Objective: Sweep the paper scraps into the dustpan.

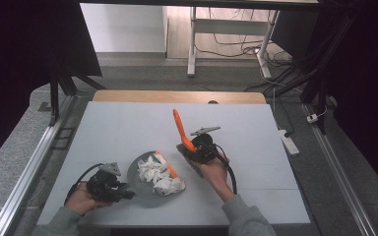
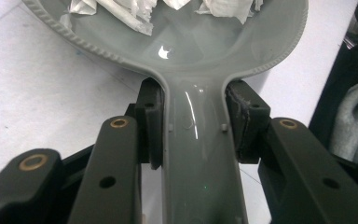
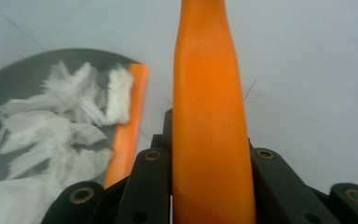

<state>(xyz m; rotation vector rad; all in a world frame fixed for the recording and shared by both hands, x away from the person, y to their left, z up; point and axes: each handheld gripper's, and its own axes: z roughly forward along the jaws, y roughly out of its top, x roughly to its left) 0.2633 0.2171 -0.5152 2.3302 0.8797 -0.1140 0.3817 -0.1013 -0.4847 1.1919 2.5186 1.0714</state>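
A grey dustpan [image 1: 139, 184] lies on the white table and holds several white paper scraps [image 1: 160, 176]. My left gripper [image 1: 128, 193] is shut on the pan's handle [image 2: 196, 154], its pads pressing both sides, with the pan's bowl [image 2: 186, 60] and scraps [image 2: 121, 9] just ahead. An orange strip [image 1: 166, 164] lies along the pan's right edge. To the right of the pan, my right gripper [image 1: 189, 147] is shut on an orange handle [image 1: 179, 129] that rises tilted up and away. In the right gripper view that handle [image 3: 209, 116] stands between the jaws, with the pan [image 3: 9, 79], scraps [image 3: 56, 121] and strip [image 3: 130, 135] at left.
The white table top [image 1: 128, 128] has a wooden edge [image 1: 177, 96] at the back. A power strip [image 1: 289, 140] lies on the floor off its right side. Desk legs [image 1: 193, 44] and cables stand beyond.
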